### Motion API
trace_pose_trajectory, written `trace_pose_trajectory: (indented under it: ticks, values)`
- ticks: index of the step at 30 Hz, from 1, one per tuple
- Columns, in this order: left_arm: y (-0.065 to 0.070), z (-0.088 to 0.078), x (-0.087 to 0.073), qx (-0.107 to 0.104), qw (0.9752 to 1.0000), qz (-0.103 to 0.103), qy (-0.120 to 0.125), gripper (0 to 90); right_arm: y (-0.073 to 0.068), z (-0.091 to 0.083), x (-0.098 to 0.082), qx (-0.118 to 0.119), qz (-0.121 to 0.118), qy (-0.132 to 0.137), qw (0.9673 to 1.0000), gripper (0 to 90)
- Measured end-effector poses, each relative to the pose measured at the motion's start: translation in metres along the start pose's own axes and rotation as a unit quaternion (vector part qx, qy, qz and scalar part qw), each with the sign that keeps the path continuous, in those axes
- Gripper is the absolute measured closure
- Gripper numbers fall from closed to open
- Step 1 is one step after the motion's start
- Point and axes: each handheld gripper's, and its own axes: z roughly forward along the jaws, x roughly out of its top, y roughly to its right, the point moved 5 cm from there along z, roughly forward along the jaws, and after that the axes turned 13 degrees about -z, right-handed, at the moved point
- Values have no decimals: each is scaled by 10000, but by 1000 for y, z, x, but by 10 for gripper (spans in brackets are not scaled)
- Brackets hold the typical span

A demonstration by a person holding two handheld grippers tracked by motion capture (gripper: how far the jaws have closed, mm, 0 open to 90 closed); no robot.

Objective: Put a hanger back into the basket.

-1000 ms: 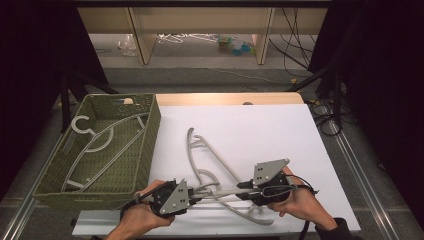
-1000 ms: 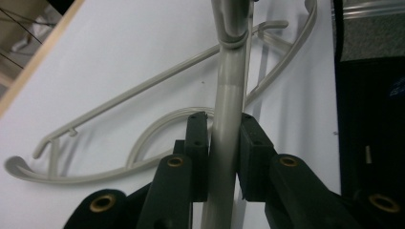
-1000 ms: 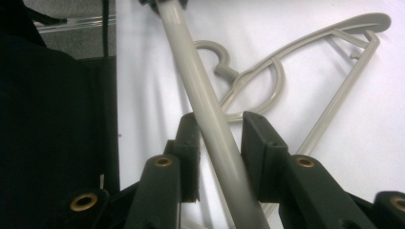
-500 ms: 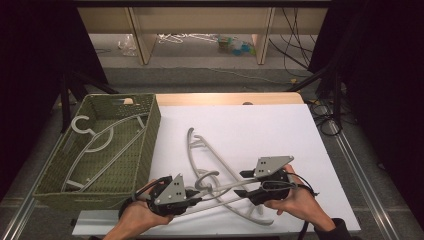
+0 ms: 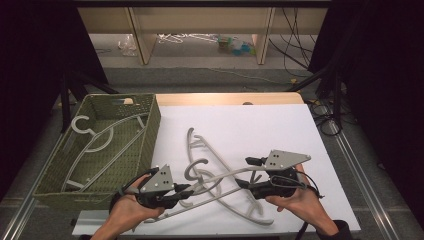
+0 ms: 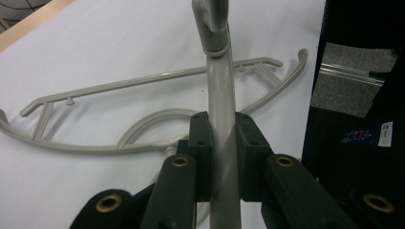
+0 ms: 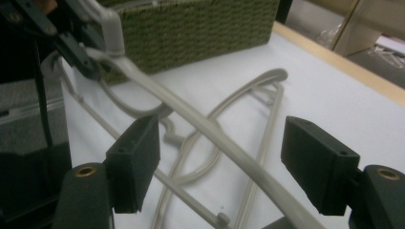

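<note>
Grey hanger (image 5: 220, 176) near table's front edge, left fingers (image 6: 203, 143) clamped on it, right fingers (image 7: 136, 160) just opened around it.

— What colour is the basket (image 5: 145, 137)?
— Green, with a woven pattern.
— And the hangers (image 5: 220, 176)?
— Light grey, all of them.
— The table (image 5: 260, 125)?
— White on top, with a light brown edge.
— The gripper jaws?
— Black.
</note>
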Motion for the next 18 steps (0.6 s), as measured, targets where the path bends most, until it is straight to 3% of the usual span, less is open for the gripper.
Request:
trace_pose_trajectory:
  ticks: [4,8,13,14,15,18]
  values:
    - [-3,-5,2,163,9999,31,19,791,0,-3,0,-12,27,-1,10000,284]
    - [-8,-16,10,282,9994,-100,190,791,-4,-2,-3,-6,76,-40,10000,267]
    - [-15,-34,21,430,9980,-241,385,791,-8,-4,-5,-89,137,-29,9999,265]
    - [-16,-38,24,456,9976,-276,438,791,-9,-5,-6,-16,160,-87,9998,265]
    - [-17,-42,26,461,9971,-330,512,791,-9,-4,-8,-62,86,-38,9999,265]
    - [-20,-58,36,554,9960,-262,647,791,-12,-2,-13,-7,122,-139,9998,264]
